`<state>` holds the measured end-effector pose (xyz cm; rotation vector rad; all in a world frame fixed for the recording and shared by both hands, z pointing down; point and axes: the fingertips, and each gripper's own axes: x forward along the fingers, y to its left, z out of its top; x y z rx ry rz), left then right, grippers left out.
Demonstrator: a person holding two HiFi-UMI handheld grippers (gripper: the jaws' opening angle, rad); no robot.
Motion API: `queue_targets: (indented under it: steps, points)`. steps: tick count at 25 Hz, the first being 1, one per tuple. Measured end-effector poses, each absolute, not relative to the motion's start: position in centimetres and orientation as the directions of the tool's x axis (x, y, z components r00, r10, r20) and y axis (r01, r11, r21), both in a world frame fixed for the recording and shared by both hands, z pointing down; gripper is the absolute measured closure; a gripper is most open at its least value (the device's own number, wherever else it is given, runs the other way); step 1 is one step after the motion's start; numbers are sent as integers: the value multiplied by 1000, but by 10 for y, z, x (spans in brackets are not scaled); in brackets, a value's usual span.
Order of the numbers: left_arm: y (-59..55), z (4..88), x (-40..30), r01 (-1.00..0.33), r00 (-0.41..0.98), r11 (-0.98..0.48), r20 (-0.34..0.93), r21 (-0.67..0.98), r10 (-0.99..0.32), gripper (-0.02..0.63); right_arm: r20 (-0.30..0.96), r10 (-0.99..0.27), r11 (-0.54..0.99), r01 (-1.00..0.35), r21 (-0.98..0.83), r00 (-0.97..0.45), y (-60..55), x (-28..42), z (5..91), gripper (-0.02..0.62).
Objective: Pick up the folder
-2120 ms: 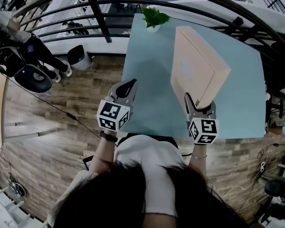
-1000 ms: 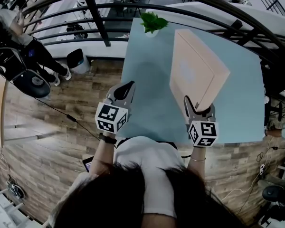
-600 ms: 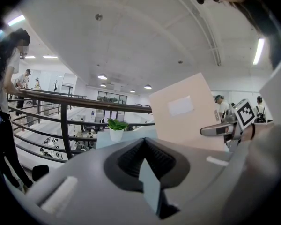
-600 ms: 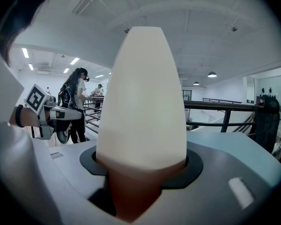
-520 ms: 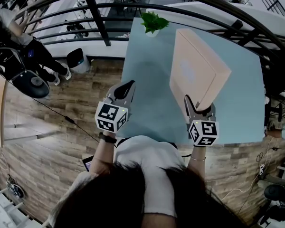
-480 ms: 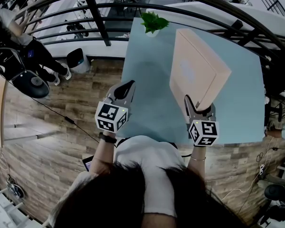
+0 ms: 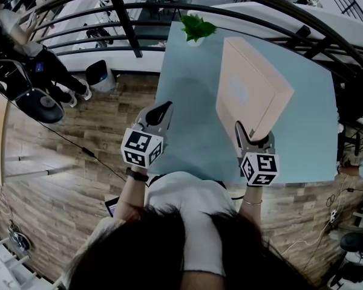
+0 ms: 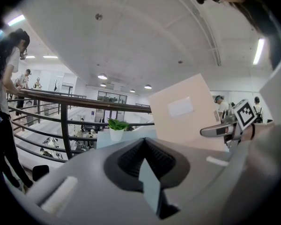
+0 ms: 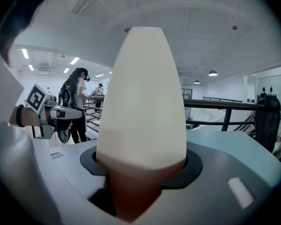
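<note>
Folder (image 7: 249,88) in right tongs (image 7: 253,133), seemingly aloft

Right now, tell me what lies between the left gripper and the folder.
Only bare table between left gripper and folder; the head view shows it.

No writing can be read anywhere; the pale label (image 8: 180,107) on the folder (image 8: 178,128) shows no legible print.

Pale blue table (image 7: 187,101) on wood-plank floor (image 7: 78,162), small potted plant (image 7: 196,26) at its far edge.
</note>
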<state>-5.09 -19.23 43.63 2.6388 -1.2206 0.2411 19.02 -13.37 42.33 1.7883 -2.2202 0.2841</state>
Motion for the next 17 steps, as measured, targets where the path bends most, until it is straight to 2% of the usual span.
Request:
queue_targets:
  steps: [17]
  points:
    - [-190, 438, -50, -768, 637, -626, 243, 131, -731, 549, 332, -923, 207, -978, 8, -193, -131, 196, 425, 328]
